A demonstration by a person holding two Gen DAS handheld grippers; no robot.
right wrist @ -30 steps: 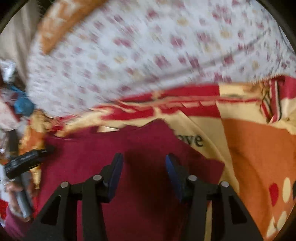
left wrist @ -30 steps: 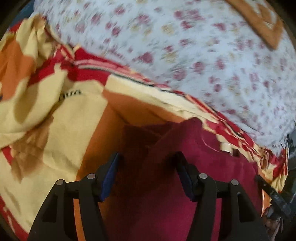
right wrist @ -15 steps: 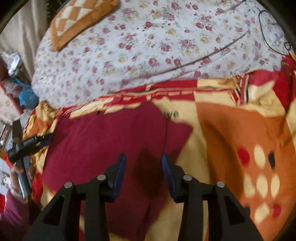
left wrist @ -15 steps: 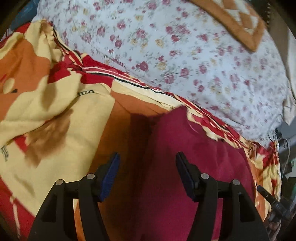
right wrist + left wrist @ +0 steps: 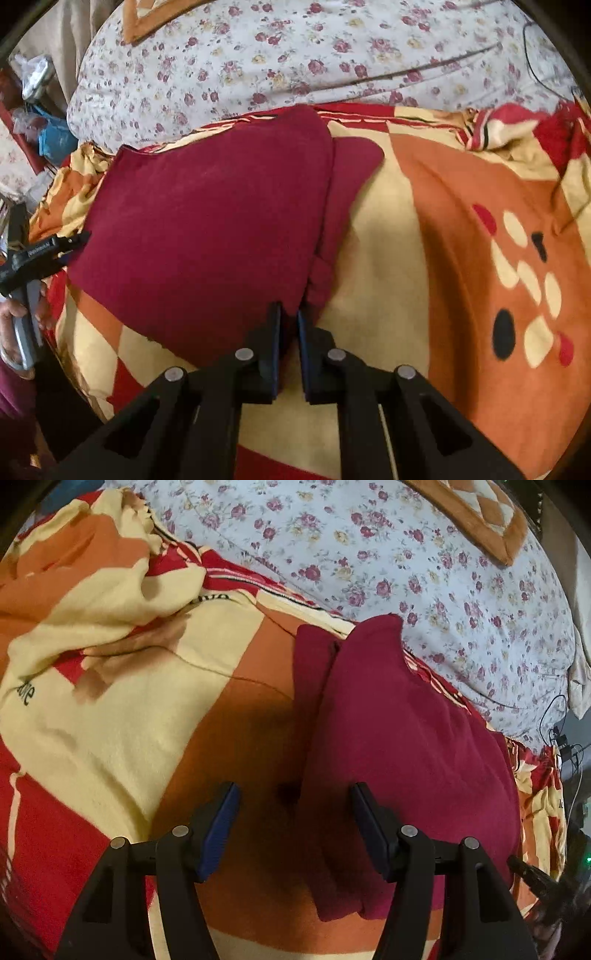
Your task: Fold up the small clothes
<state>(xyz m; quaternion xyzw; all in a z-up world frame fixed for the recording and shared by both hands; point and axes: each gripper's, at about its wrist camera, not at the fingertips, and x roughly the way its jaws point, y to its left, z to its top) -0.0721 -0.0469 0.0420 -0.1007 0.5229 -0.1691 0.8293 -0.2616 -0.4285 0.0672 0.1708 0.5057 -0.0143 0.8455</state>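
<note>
Maroon garment [image 5: 207, 236] lies folded on the patterned blanket [image 5: 461, 229], far corner near blanket's far edge by the floral sheet [image 5: 295, 55]. R gripper [image 5: 290, 325]: jaws just closed, nearly together at garment's near corner; can't tell if cloth is pinched. L gripper [image 5: 291, 808]: jaws wide, holding nothing, over garment's folded edge [image 5: 388, 720].

Open left claw [image 5: 291, 825], maroon garment [image 5: 399, 746], blanket [image 5: 110, 716]
</note>
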